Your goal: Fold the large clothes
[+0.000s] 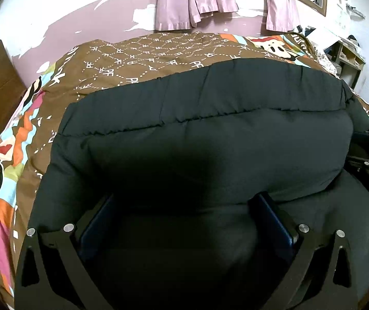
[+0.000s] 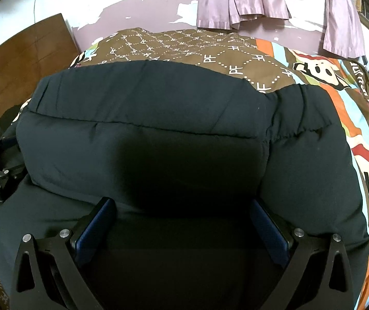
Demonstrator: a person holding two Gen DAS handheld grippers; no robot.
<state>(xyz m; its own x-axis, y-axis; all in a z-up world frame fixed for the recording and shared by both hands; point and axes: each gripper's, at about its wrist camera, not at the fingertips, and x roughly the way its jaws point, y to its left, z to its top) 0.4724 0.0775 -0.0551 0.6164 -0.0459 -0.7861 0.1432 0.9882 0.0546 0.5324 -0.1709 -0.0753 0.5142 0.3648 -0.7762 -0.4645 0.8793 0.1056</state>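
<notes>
I see the black padded jacket spread across the bed toward its near edge — puffy, soft, springy. Left gripper and right gripper gape wide, holding nothing — I'd pinch the stitched hem.

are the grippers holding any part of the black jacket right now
Nothing is held: left gripper and right gripper are both open over the padded black jacket.

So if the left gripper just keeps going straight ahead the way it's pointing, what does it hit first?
Most likely the folded-over bulge of the black padded jacket. The left gripper is open, low over the jacket on the patterned bedspread, and that puffy fold rises right ahead. Depth is hard to judge.
</notes>
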